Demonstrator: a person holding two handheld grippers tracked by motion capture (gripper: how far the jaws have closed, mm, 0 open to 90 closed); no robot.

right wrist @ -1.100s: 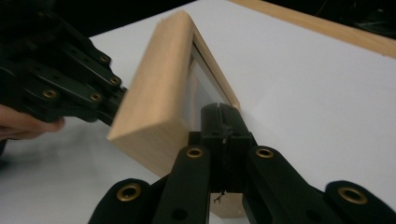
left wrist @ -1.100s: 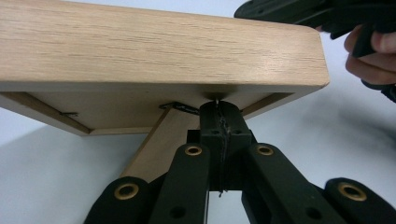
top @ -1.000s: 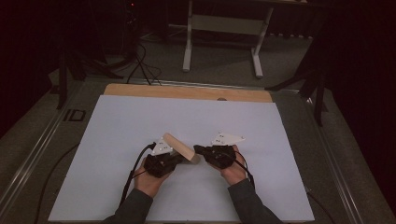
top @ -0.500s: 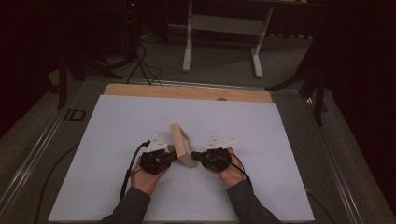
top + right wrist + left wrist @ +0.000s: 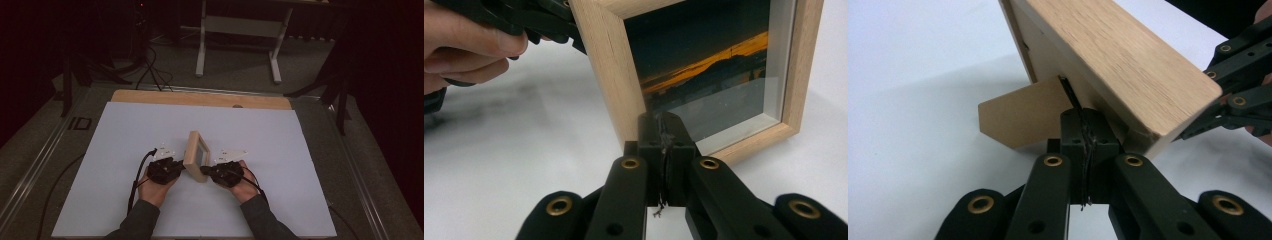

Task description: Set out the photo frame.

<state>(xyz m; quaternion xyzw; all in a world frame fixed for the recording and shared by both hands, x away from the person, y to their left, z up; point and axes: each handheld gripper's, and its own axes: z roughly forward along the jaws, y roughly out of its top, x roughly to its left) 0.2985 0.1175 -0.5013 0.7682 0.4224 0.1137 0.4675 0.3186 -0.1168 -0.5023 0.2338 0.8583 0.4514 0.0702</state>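
you have a wooden picture frame (image 5: 196, 156) standing on edge on the white table (image 5: 300, 165), near the middle and toward 6 o'clock from the table's centre. your left gripper (image 5: 172, 169) sits at the frame's 9 o'clock side, its jaws pressed together against the back, just beside the cardboard stand (image 5: 1018, 117) that props out from it. your right gripper (image 5: 210, 171) sits at the frame's 3 o'clock side, jaws also together, their tips touching the front lower corner by the glass. the sunset photo (image 5: 704, 65) faces your right gripper. the frame leans slightly.
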